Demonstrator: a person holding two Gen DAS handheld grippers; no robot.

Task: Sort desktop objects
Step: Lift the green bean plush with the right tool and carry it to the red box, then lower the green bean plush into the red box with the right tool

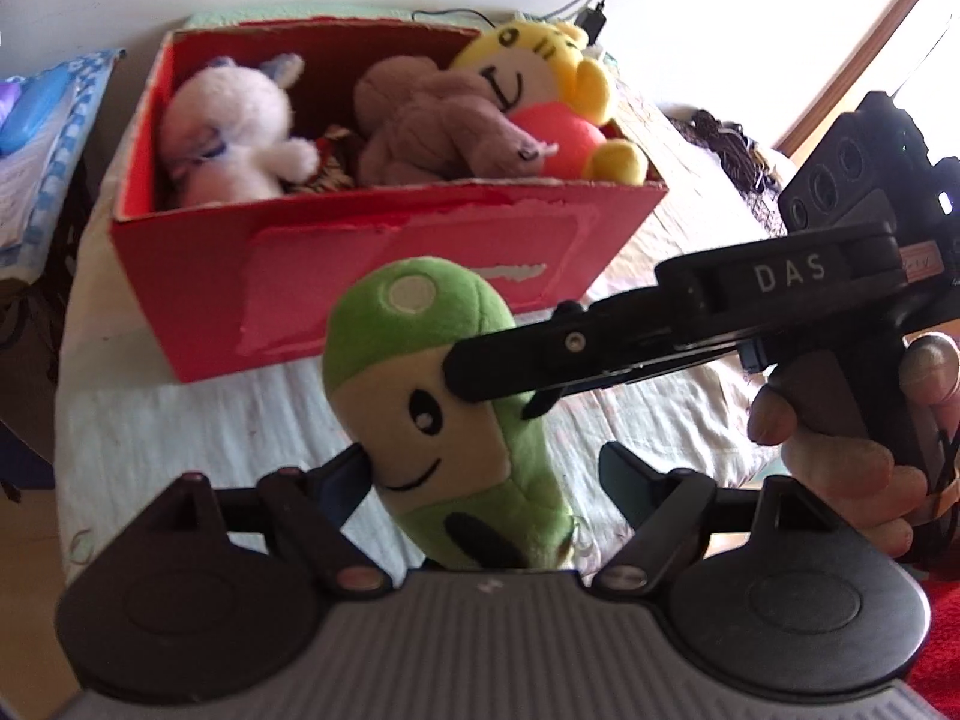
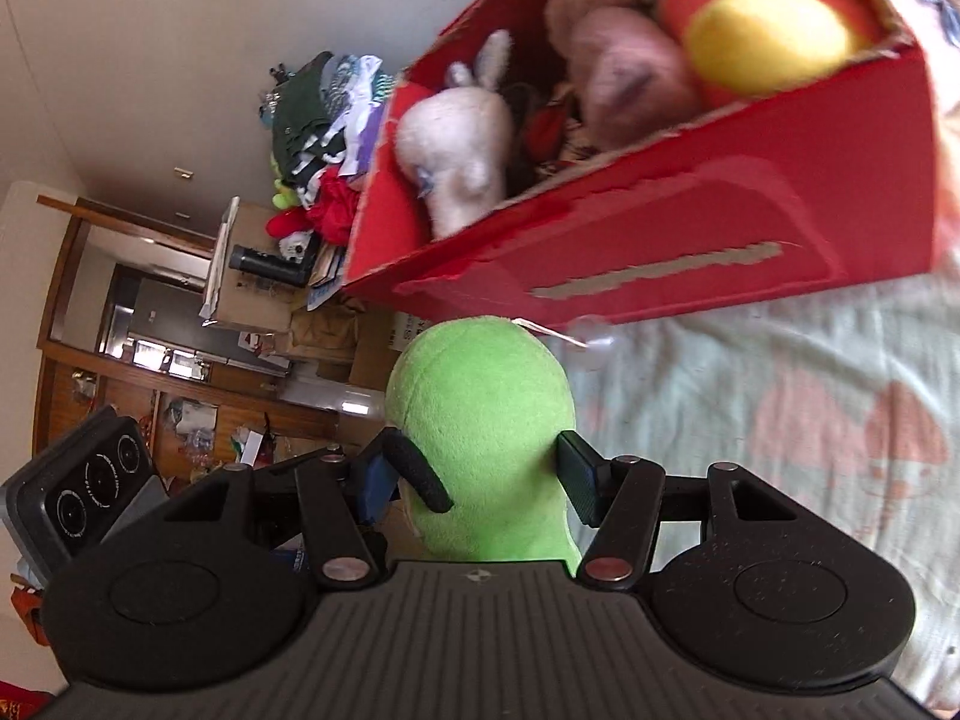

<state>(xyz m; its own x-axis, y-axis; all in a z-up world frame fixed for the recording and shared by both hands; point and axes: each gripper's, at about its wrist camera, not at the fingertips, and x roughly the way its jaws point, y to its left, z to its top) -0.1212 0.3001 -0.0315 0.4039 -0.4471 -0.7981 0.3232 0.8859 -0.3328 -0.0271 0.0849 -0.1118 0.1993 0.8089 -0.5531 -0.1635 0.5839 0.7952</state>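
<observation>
A green plush toy (image 1: pixel 444 420) with a cream face stands upright in front of the red cardboard box (image 1: pixel 390 276). My right gripper (image 1: pixel 480 381) reaches in from the right and is shut on the toy's head. In the right wrist view the toy (image 2: pixel 480 408) is pinched between both pads, and the right gripper (image 2: pixel 477 480) faces the box (image 2: pixel 720 192). My left gripper (image 1: pixel 489 471) is open around the toy's lower body; only its left finger (image 1: pixel 354 468) touches the toy. Inside the box lie a white plush (image 1: pixel 234 132), a brown plush (image 1: pixel 432 126) and a yellow plush (image 1: pixel 540 78).
A pale patterned cloth (image 1: pixel 180 438) covers the surface under the box. A blue and white bundle (image 1: pixel 42 120) lies far left, with a cable and charger (image 1: pixel 591 15) behind the box. Beyond the cloth's edge are a clothes pile (image 2: pixel 318 120), cardboard boxes (image 2: pixel 258 294) and a wooden cabinet (image 2: pixel 72 300).
</observation>
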